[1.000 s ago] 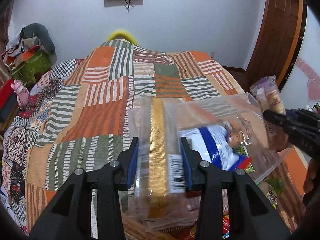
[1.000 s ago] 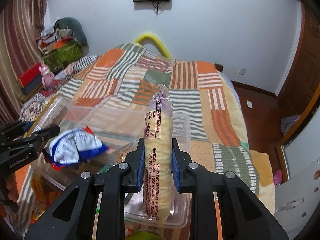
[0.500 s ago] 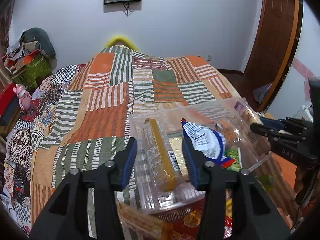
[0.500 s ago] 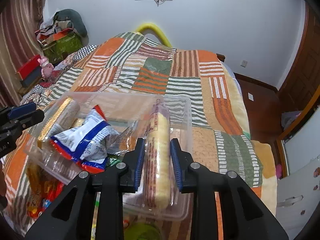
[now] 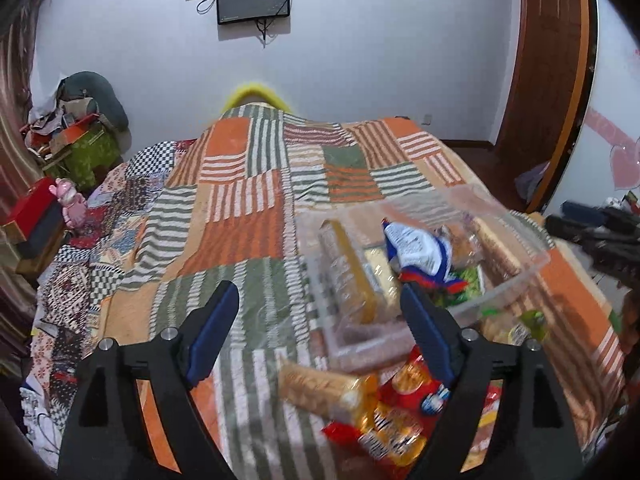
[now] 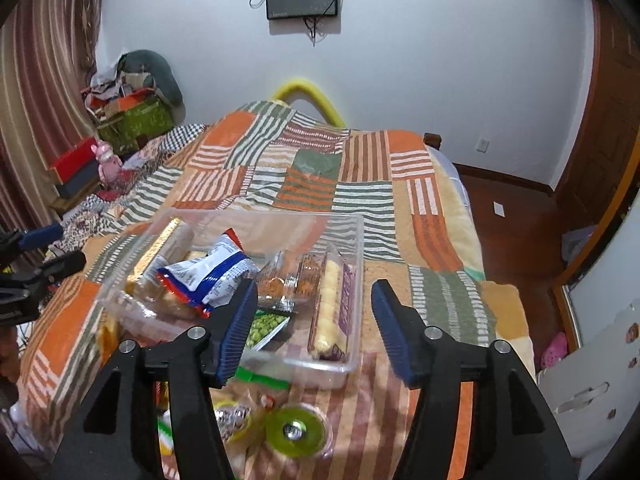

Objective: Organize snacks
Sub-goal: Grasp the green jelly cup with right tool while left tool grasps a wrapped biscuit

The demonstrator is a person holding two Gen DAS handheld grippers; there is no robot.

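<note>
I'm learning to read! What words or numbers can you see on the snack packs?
None can be read.
White and blue crinkly snack bag: small black print, too blurred.
Long yellow biscuit roll with purple label: print too small.
Red and gold snack packets outside the clear plastic box: markings blurred.

Your bed (image 6: 400,200) carried a patchwork blanket (image 5: 240,216). On it, near the foot edge, sat a clear tub (image 6: 352,364), loose snack packets (image 5: 400,412) and a green-lidded cup (image 6: 296,432).
</note>
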